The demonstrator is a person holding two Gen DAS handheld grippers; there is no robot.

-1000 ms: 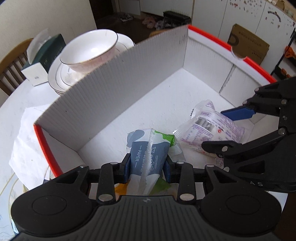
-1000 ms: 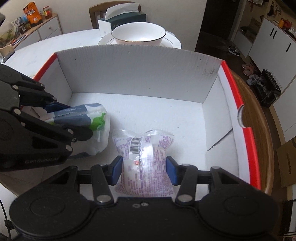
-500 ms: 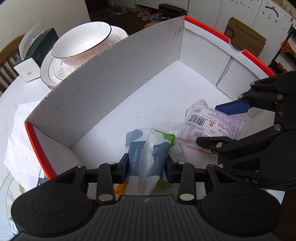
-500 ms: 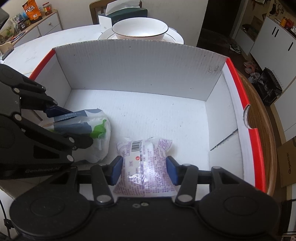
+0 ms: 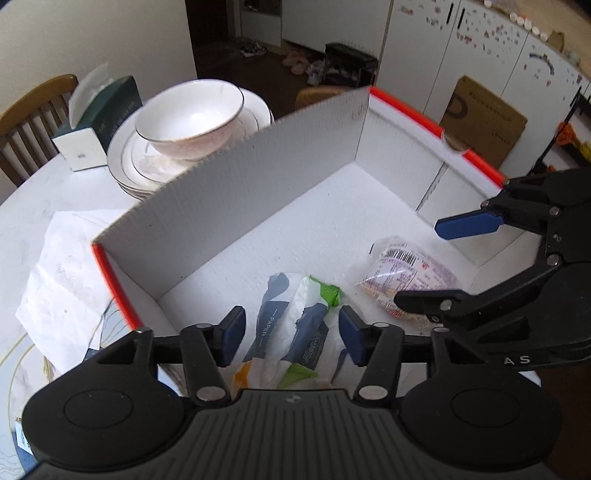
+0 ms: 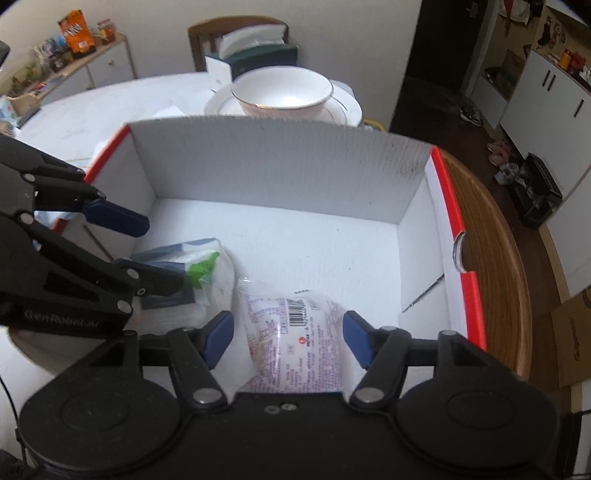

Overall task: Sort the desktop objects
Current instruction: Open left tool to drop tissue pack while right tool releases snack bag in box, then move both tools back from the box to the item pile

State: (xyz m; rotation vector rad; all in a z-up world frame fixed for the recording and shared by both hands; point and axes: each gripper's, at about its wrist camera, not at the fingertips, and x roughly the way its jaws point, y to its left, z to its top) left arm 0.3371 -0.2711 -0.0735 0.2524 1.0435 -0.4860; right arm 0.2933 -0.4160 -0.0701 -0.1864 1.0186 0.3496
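A blue, white and green tissue pack [image 5: 295, 321] lies on the floor of a white box with red rims [image 5: 332, 229]; it also shows in the right wrist view [image 6: 184, 273]. My left gripper [image 5: 291, 334] is open, its pads apart on either side of the pack. A clear snack packet with purple print [image 6: 295, 339] lies beside it in the box [image 6: 332, 251]; it also shows in the left wrist view [image 5: 402, 273]. My right gripper [image 6: 288, 336] is open around the packet.
A white bowl [image 5: 188, 114] sits on stacked plates [image 5: 125, 162] behind the box, beside a dark green tissue box [image 5: 99, 118]. Crumpled white paper [image 5: 62, 280] lies left of the box. A wooden chair [image 6: 236, 33] stands at the round table's far side.
Both grippers have opened and let go of the tissue pack and the snack packet, which now lie on the box floor. Both grippers have pulled back and up a little.
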